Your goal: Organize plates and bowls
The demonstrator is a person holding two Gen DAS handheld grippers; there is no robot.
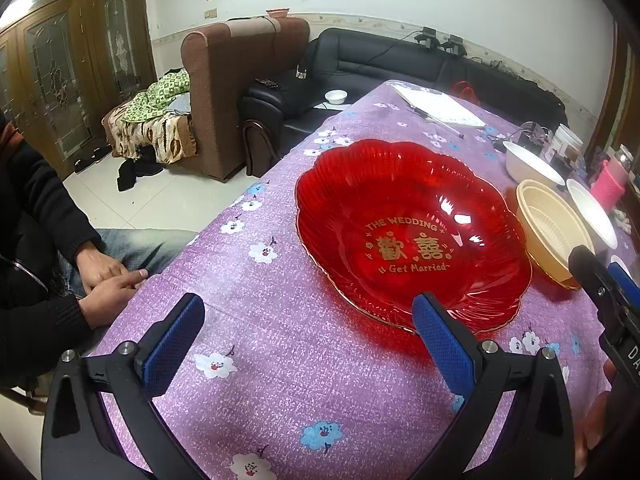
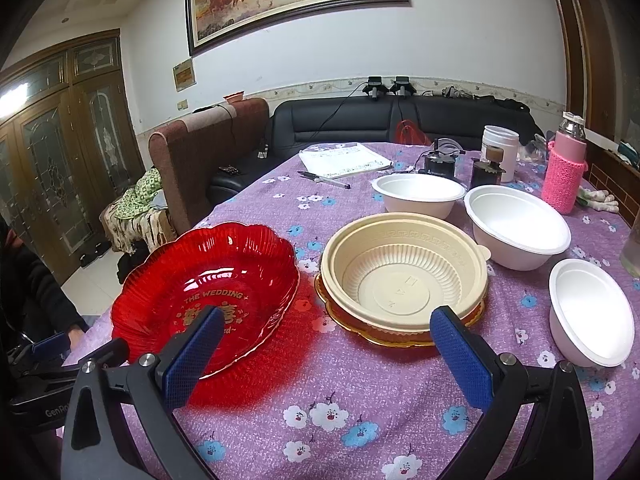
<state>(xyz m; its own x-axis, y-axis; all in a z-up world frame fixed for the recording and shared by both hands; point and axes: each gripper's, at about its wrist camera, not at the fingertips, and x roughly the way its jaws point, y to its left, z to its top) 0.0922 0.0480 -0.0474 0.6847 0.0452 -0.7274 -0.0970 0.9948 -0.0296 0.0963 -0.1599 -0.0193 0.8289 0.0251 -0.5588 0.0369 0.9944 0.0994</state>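
- Red plate [image 1: 412, 232] lies on the purple cloth [image 1: 256, 320], ahead and right of the left gripper [image 1: 320, 340], whose jaws gape wide and empty.
- Right gripper [image 2: 328, 348], equally wide and empty, faces the gap between plate and beige bowl [image 2: 404, 276].
- Only the right view shows three white bowls [image 2: 520, 224] and the amber plate [image 2: 384, 334] under the beige bowl.
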